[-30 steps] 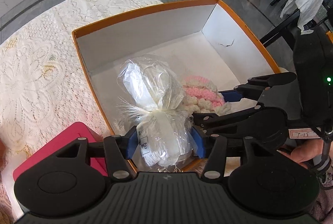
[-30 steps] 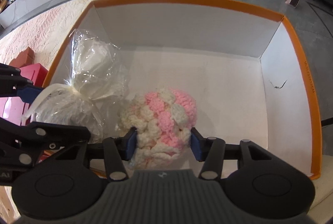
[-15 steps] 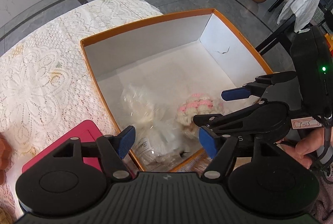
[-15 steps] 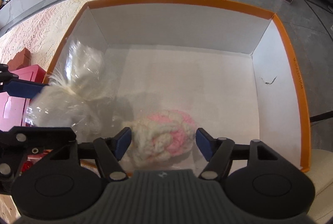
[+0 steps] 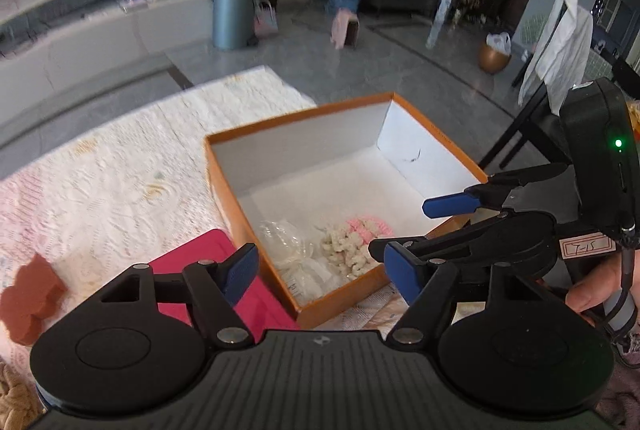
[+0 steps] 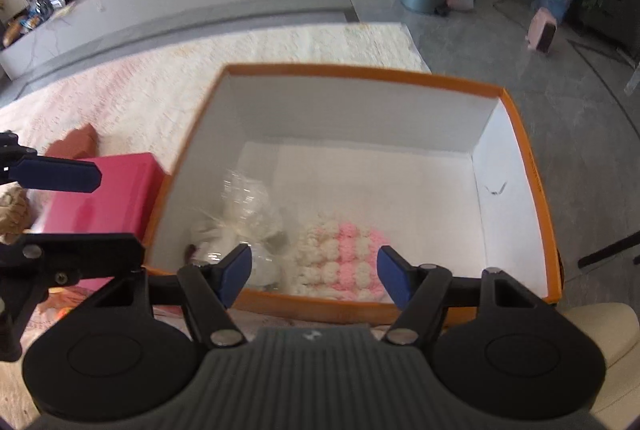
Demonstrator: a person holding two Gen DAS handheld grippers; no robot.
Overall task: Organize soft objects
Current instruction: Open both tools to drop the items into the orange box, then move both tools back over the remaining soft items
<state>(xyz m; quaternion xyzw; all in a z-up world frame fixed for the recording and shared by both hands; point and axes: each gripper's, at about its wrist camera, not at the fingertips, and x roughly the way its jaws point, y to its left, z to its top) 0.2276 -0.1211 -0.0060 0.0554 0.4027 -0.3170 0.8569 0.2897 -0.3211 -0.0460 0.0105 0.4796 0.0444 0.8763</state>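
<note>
While both grippers, left gripper (image 5: 318,272) and right gripper (image 6: 314,272), are hanging spread and empty, having just been opening, the crinkly clear-plastic-wrapped white bundle (image 6: 244,226) and the pink-and-cream crocheted ball (image 6: 344,256) are lying light and squashy in the orange-rimmed white cardboard box (image 6: 532,174), likely best pinched mid-body.

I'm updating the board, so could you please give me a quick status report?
Left gripper and right gripper open, jaws just widened, nothing between them. Plastic-wrapped bundle and pink-and-cream knit lie in the orange box. Nothing in the way.

A table under a lace cloth (image 5: 120,182) carries an orange box (image 5: 256,222), a pink box (image 6: 104,190) and a brown block (image 5: 28,298).
</note>
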